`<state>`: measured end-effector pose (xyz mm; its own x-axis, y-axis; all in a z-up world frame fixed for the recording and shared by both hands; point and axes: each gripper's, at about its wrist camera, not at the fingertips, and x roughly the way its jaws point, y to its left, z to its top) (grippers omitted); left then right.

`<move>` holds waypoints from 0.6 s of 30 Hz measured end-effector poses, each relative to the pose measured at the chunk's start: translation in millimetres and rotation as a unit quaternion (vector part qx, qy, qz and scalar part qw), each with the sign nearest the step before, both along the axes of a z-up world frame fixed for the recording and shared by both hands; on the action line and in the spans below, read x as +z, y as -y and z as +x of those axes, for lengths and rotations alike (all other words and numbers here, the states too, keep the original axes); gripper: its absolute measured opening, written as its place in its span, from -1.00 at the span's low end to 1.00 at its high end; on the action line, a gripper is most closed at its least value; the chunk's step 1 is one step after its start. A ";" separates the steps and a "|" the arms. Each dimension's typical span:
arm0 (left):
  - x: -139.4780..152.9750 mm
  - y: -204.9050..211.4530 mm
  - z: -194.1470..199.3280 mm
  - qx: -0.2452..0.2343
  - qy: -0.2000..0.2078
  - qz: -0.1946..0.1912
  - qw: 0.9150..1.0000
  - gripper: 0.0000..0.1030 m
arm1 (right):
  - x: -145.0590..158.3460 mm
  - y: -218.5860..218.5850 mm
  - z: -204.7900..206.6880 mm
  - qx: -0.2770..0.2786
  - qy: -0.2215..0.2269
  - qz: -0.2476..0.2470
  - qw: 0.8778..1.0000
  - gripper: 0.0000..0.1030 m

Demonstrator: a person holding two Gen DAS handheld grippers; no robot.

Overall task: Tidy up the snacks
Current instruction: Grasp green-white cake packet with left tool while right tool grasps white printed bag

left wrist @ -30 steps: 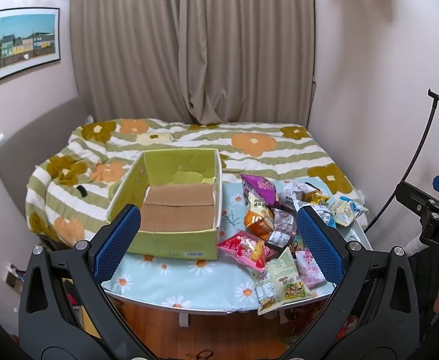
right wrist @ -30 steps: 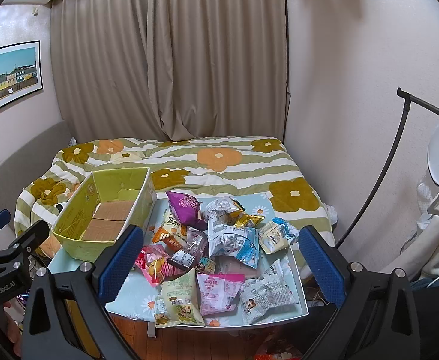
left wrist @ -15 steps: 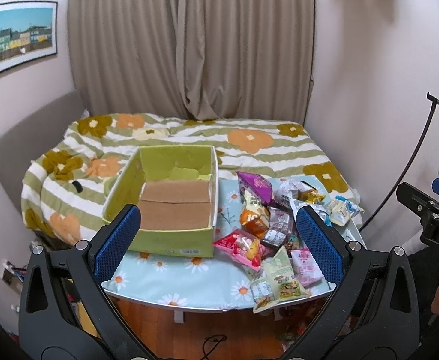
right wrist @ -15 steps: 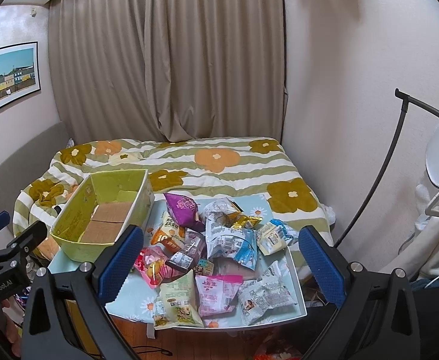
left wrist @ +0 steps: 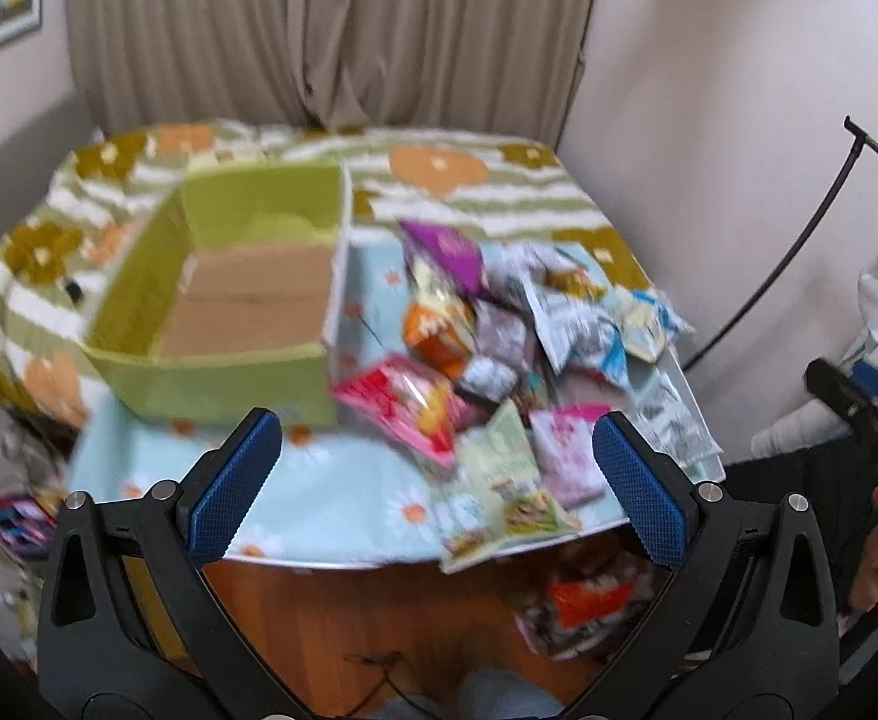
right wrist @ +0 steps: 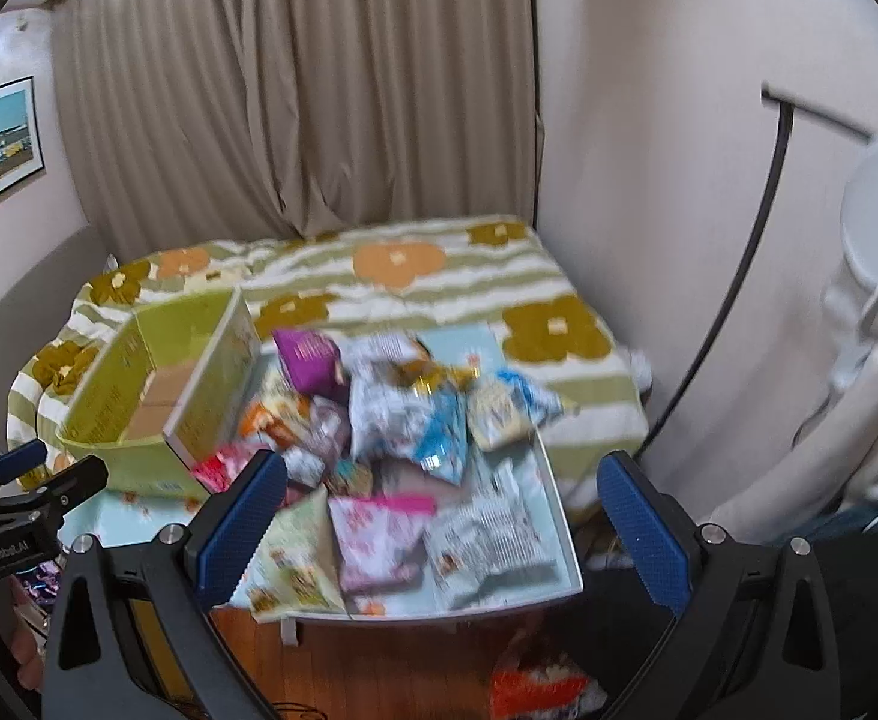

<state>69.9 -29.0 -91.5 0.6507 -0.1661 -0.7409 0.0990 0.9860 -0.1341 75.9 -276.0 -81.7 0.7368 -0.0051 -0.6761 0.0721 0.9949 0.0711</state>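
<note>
The table is covered in pale blue cloth printed with white daisies. The box is coloured lime green outside, with plain brown cardboard seen on its floor. Among the snacks, a purple packet, a pink packet, an orange packet and a pale green packet are seen. The bed is spread with green and white stripes and orange and olive flowers. The curtain is coloured beige. Blue pads are carried on black by the left hand-held gripper.

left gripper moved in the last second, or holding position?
Yes. In the left wrist view the green box and snack pile loom larger and sit lower against the open left gripper, so it has moved toward the table.
</note>
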 end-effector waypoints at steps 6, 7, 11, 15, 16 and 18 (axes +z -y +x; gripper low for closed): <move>-64.3 25.4 22.9 0.014 -0.062 -0.010 0.998 0.99 | -62.4 22.5 18.6 0.028 -0.049 0.011 0.998 1.00; -74.9 30.5 27.0 0.018 -0.072 -0.012 0.997 0.99 | -72.6 26.0 23.1 0.034 -0.058 0.015 0.998 1.00; -112.5 46.3 44.6 0.030 -0.106 -0.014 0.994 0.99 | -108.5 38.0 40.3 0.060 -0.087 0.026 0.994 1.00; -141.4 57.1 58.1 0.039 -0.129 -0.015 0.991 0.99 | -135.1 43.8 59.1 0.090 -0.107 0.026 0.990 1.00; -146.9 58.3 61.2 0.042 -0.135 -0.015 0.990 0.99 | -141.1 45.4 63.8 0.097 -0.112 0.028 0.989 1.00; -157.4 60.3 66.9 0.048 -0.149 -0.017 0.987 0.99 | -152.4 48.0 73.2 0.109 -0.121 0.031 0.986 1.00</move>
